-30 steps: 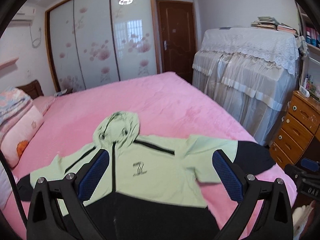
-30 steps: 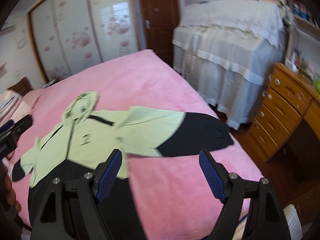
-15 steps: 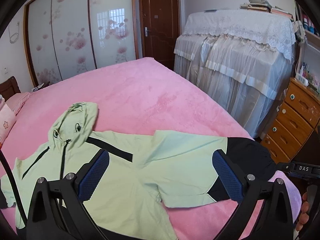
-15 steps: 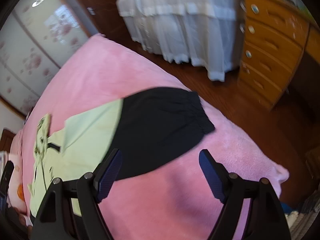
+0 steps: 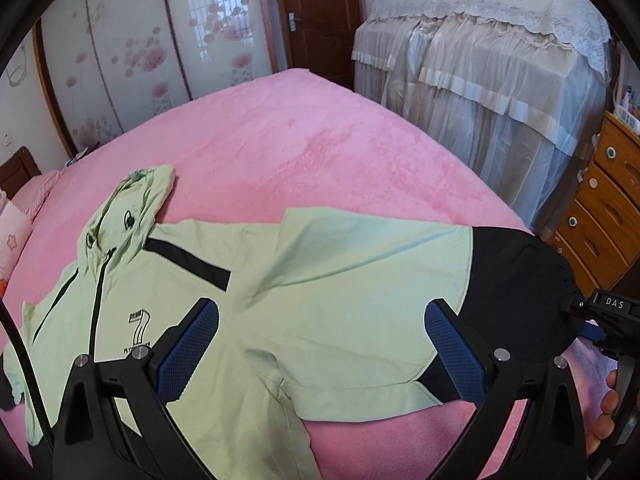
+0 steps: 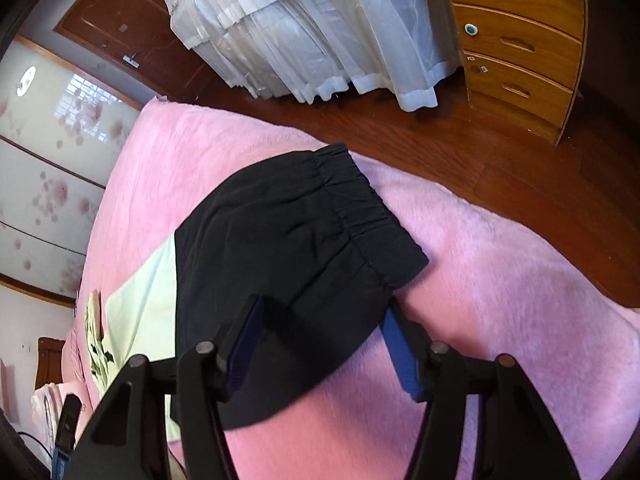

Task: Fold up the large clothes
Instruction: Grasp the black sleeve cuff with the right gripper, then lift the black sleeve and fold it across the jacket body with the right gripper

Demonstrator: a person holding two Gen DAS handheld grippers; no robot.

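Pink bed (image 5: 304,152) holds the green-and-black jacket (image 5: 320,280); wooden drawers (image 6: 520,36) nearby

Matt cloth jacket (image 5: 340,280); fuzzy plush blanket (image 5: 300,140).

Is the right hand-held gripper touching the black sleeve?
Cannot tell. In the right wrist view the closing right hand-held gripper straddles the black sleeve, but no pad plainly presses the cloth, and no clear gap shows either.
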